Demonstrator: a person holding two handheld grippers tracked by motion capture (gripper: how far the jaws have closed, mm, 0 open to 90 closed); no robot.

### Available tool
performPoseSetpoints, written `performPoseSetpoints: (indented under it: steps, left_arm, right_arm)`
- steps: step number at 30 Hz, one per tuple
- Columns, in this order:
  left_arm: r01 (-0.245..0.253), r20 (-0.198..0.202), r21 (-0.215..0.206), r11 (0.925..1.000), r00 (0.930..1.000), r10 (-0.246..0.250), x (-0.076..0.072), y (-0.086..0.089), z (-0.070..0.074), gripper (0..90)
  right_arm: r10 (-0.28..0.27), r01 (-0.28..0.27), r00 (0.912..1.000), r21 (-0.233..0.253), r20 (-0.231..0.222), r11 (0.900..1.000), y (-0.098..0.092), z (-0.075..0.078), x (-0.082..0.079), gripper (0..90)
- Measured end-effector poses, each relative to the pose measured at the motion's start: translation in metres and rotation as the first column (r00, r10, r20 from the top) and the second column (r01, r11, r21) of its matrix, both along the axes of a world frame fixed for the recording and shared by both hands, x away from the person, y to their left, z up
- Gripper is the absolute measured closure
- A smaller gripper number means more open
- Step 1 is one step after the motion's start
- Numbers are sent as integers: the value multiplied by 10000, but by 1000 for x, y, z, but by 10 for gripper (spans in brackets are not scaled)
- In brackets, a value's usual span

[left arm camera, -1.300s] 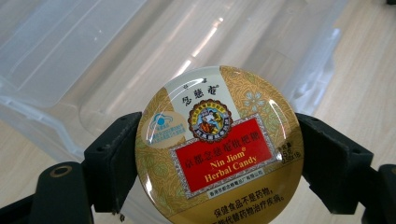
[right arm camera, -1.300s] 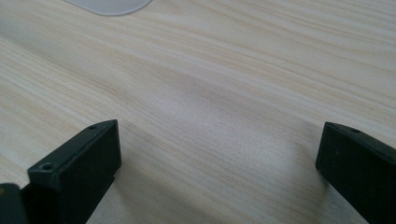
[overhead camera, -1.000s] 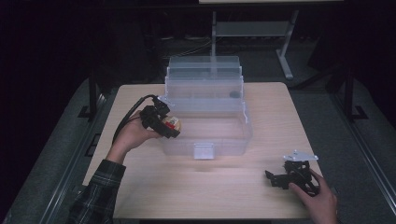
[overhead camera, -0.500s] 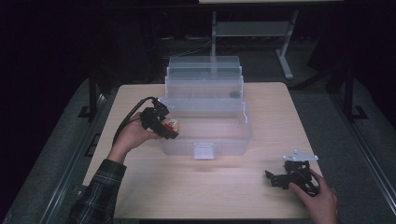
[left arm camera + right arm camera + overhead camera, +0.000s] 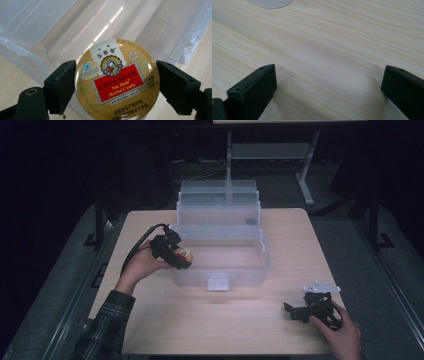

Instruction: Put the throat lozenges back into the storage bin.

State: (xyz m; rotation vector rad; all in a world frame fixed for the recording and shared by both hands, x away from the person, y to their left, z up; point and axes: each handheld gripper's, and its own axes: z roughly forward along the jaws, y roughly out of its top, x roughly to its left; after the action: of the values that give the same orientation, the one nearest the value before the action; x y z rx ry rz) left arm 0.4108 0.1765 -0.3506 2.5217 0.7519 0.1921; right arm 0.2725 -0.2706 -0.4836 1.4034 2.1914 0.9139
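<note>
A round gold candy tin (image 5: pixel 117 80) with a red "Nin Jiom Herbal Candy" label sits between my left gripper's (image 5: pixel 116 85) two black jaws, which press on its sides. In the high view that left gripper (image 5: pixel 172 252) holds the candy tin (image 5: pixel 186 254) at the left rim of a clear plastic box (image 5: pixel 220 270) in the middle of the table. The box's open lid (image 5: pixel 220 200) stands up behind it. My right gripper (image 5: pixel 300 312) rests low over the wooden table (image 5: pixel 290 250) at the front right. In the right gripper view its jaws are spread wide with bare wood between them.
A small dark item (image 5: pixel 250 221) lies at the back right of the box. A metal stand (image 5: pixel 305 180) rises behind the table. The box's pale front corner (image 5: pixel 272 3) shows at the top of the right gripper view.
My left gripper has carried the tin a little to the right and up, to the box's left rim. The right gripper has stayed in place.
</note>
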Motion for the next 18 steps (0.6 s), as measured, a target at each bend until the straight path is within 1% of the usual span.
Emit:
performPoseSetpoints:
  steps: [2,3,5,12,15,18]
  left_arm:
    - [37,13,-18,10000,10000,-37,0,1,1,187]
    - [-34,17,-129,9999,10000,34,-1,1,2,187]
    - [-11,48,-177,9998,10000,12,-1,2,3,187]
    - [-70,153,-261,9996,9999,74,-4,6,8,190]
    - [-151,296,-400,9991,9994,163,-7,9,13,190]
    - [-104,411,-449,9989,9991,122,-10,13,17,190]
  right_arm:
    - [-1,1,10000,0,-1,10000,0,0,0,0]
    - [1,-1,10000,1,4,10000,0,0,0,0]
    - [0,0,10000,2,2,10000,0,0,0,0]
    - [-2,2,10000,3,1,10000,0,0,0,0]
    - [1,-1,10000,0,2,10000,0,0,0,0]
    - [1,-1,10000,0,-2,10000,0,0,0,0]
